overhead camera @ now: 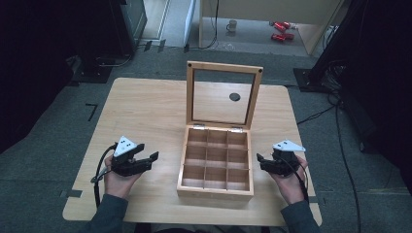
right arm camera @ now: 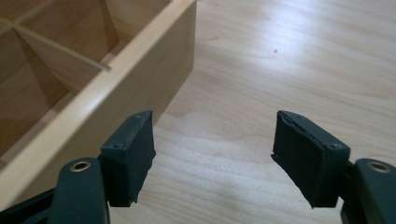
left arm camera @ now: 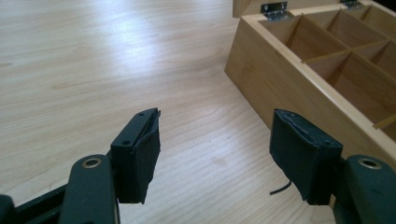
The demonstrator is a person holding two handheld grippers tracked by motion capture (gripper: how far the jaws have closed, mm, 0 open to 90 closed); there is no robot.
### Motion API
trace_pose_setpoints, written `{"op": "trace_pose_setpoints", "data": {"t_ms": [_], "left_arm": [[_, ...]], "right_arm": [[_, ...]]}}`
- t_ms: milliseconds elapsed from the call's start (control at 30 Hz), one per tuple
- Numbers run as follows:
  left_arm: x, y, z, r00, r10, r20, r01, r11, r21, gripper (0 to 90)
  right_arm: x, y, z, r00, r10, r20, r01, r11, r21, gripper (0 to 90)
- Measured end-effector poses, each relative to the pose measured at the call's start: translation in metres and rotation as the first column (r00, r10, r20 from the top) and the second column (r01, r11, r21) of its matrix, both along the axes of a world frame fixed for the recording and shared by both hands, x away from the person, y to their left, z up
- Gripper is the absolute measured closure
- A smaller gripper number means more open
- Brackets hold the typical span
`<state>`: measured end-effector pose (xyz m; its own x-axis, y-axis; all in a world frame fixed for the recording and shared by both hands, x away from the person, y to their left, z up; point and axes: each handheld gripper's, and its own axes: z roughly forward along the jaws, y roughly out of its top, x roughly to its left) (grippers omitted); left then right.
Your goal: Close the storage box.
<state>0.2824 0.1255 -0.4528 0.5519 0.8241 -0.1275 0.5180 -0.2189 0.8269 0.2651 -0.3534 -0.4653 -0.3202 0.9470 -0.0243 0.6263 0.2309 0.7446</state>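
You've got a light wooden table (overhead camera: 145,111) on grey carpet floor (overhead camera: 43,184). Dark round spot (overhead camera: 234,96) shows on the tabletop behind the glass. Far back on the floor: a white mug (overhead camera: 232,25) and, well apart to its right, two red objects (overhead camera: 281,30), too small to tell what. Black cables (overhead camera: 340,145) trail along the right side. Black tape marks (overhead camera: 91,110) left of the table.

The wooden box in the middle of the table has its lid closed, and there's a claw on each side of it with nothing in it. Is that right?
Not quite. The wooden box has its lid open, standing upright behind the compartments, as the high view shows. The rest holds: the left claw and the right claw sit on either side of the box on the table, both with nothing between the jaws.
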Motion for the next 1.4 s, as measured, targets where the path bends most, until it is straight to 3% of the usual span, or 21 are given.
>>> {"op": "trace_pose_setpoints", "data": {"t_ms": [633,1400], "left_arm": [[0.019,-0.011,0.026,0.9991,-0.021,0.037,0.021,0.9997,-0.009,37.6],[0.046,-0.033,0.050,0.9974,-0.034,0.064,0.032,0.9991,0.026,40.2]], "right_arm": [[0.014,0.010,0.039,0.9985,0.017,0.052,-0.017,1.000,0.002,31.9],[0.042,0.016,0.066,0.9963,0.023,0.083,-0.025,1.000,0.018,35.7]]}}
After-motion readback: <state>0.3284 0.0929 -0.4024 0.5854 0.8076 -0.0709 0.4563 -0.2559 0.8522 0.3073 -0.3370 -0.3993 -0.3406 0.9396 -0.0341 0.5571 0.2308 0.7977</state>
